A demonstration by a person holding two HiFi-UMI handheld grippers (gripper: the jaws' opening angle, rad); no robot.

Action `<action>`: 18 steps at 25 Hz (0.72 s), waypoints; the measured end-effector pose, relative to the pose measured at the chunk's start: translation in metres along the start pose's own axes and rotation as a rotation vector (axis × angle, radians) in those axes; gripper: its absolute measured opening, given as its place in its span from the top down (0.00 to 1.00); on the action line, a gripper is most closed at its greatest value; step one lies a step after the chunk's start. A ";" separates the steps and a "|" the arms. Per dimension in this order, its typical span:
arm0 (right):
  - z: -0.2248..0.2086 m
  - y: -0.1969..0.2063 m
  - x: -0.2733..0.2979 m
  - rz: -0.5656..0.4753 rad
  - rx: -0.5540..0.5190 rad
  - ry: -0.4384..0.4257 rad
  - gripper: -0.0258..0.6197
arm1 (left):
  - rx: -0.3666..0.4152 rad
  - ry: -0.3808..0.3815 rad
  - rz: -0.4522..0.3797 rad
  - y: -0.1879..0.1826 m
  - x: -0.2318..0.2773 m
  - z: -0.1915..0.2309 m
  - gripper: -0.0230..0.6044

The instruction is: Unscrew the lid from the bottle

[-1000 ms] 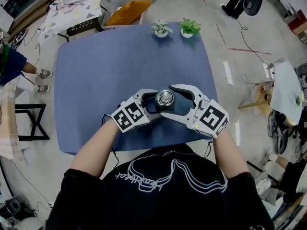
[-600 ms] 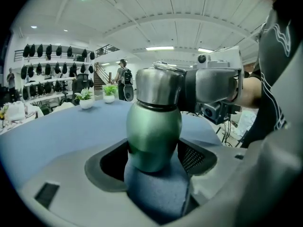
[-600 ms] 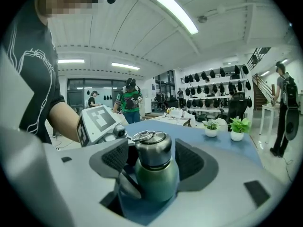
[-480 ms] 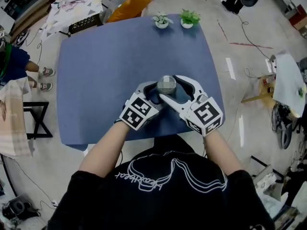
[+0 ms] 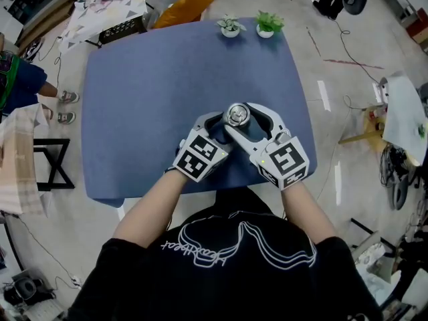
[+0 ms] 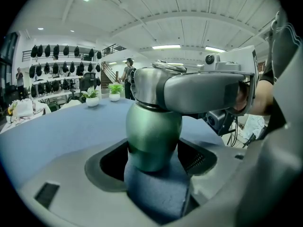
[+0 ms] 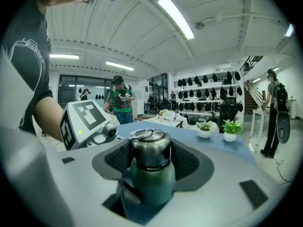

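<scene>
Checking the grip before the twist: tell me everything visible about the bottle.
The bottle stands upright on the blue table, near the person's edge. Its rounded body looks like matte green metal; the steel-coloured lid, still on, carries a small ring. The left claw clamps the green body; the right claw grips the lid's sides, its jaws having just been closing.

The bottle (image 7: 150, 183) is matt green metal, its lid (image 7: 150, 150) brushed steel, the table (image 5: 154, 92) blue cloth.
</scene>
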State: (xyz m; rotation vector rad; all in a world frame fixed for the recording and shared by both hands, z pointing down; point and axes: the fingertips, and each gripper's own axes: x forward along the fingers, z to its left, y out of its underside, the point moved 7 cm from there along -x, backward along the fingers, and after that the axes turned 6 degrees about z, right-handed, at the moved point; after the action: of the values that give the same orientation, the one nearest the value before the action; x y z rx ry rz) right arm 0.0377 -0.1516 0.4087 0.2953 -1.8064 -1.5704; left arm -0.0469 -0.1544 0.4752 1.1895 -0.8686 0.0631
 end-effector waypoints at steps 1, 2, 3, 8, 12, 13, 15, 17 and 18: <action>-0.001 0.000 0.001 0.000 0.006 -0.005 0.55 | 0.000 0.002 0.000 0.000 0.000 0.001 0.45; -0.002 0.000 0.001 -0.001 0.011 -0.011 0.55 | 0.000 0.004 -0.001 0.000 0.001 0.001 0.45; -0.002 0.001 0.002 -0.001 0.012 -0.019 0.55 | 0.001 0.006 -0.003 0.000 0.001 0.002 0.45; -0.004 0.000 0.002 0.011 -0.030 -0.079 0.56 | 0.035 0.047 -0.009 0.001 0.000 0.005 0.45; -0.007 0.000 0.002 0.033 -0.062 -0.161 0.56 | 0.081 0.092 -0.004 0.001 0.000 0.008 0.45; -0.008 -0.001 0.002 0.039 -0.071 -0.182 0.56 | 0.094 0.102 -0.003 0.001 0.000 0.008 0.45; -0.011 -0.001 0.002 0.047 -0.088 -0.225 0.56 | 0.116 0.124 0.002 0.000 0.001 0.009 0.45; -0.013 -0.001 0.002 0.054 -0.105 -0.270 0.56 | 0.137 0.153 0.008 0.000 0.002 0.011 0.45; -0.015 -0.001 0.003 0.057 -0.111 -0.294 0.56 | 0.148 0.169 0.012 0.000 0.002 0.012 0.45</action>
State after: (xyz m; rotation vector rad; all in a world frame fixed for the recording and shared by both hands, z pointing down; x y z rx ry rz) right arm 0.0444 -0.1649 0.4085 -0.0424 -1.9169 -1.7373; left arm -0.0522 -0.1648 0.4779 1.2968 -0.7315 0.2379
